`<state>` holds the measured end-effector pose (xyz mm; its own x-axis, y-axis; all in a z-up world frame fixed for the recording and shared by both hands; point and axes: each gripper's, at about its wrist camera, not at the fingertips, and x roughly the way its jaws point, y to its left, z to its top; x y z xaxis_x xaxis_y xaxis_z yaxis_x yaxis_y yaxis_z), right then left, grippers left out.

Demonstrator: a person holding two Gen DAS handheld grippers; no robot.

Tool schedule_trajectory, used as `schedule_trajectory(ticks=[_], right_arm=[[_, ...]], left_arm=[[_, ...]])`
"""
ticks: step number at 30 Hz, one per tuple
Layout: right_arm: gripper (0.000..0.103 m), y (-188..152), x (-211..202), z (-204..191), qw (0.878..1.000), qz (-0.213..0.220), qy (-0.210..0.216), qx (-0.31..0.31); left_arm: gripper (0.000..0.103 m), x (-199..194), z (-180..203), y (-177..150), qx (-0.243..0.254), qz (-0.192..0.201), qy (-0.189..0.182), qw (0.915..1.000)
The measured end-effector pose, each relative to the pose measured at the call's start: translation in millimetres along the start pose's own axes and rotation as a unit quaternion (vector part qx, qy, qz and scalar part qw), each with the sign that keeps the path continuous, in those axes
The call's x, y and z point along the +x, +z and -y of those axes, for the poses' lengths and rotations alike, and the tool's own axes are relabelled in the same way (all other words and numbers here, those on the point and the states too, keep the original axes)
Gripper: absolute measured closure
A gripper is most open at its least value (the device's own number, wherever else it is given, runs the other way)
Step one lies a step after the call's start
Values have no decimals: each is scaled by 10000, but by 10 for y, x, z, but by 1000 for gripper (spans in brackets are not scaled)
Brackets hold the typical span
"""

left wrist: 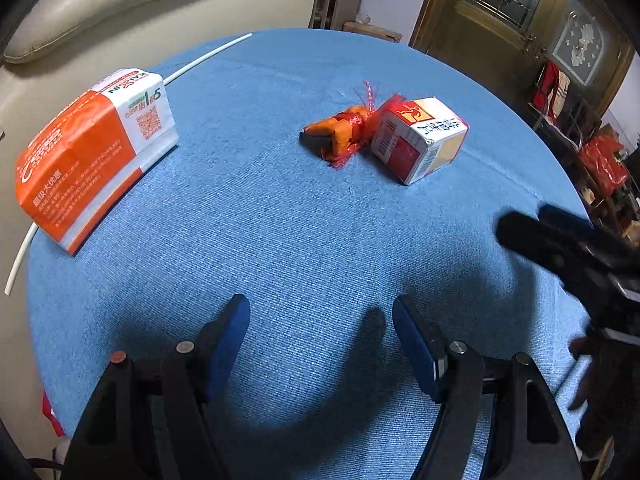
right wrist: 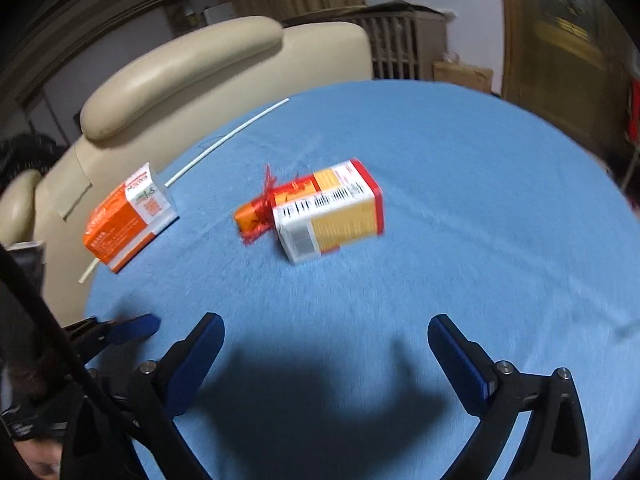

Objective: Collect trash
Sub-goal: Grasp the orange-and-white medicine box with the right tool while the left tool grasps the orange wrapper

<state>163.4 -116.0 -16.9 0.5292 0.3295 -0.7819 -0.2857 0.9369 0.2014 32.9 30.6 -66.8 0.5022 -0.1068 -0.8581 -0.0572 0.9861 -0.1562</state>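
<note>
Blue tablecloth [left wrist: 280,240] lies bare at frame centre beneath both grippers. The left gripper [left wrist: 320,312] stands partly open and empty; the right gripper [right wrist: 326,332] gapes wide, empty. Mid-frame, a red-white carton [right wrist: 332,210] touches an orange netted wrapper [right wrist: 254,216]; an orange packet [left wrist: 92,152] and white tube [left wrist: 208,54] hug the cloth's left edge.

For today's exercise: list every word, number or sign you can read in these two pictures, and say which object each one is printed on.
"1" and "5": large green digits on the white end of the orange and white pack, above a QR code.
Latin brand letters along that pack's top edge: upside down, not surely readable.
Chinese lines on its orange face: too small.
Red and white box: Chinese characters upside down and unclear; barcode and figure logo, no readable number.
Right wrist view: all print blurred.
</note>
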Motion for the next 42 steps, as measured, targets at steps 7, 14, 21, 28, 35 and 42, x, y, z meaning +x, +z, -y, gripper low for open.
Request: schedule_trajectory(ticks=[7,14,21,28,35,42], right_arm=[[0,368,194,-90,9968,387,-93,-686],[0,612,438,-147,9928,465,-103,-1102],[0,634,787,-153,9933,-2,-155,-1142],[19,467,581,117,9980,-52,-123,-618],[19,120,131,478,9999,95,-88,-94],[14,-131,89,670,9996,-117,-210,131]], left_arm=[[27,36,-69,24,30,33,8,10000],[23,44,-34,13,106,67,21,9999],[23,57,-54,10,105,29,11,9999],[23,58,-122,251,39,110,65,9999],[23,179,128,750,379,283,-126,9988],[23,270,559,805,813,173,-440,9956]])
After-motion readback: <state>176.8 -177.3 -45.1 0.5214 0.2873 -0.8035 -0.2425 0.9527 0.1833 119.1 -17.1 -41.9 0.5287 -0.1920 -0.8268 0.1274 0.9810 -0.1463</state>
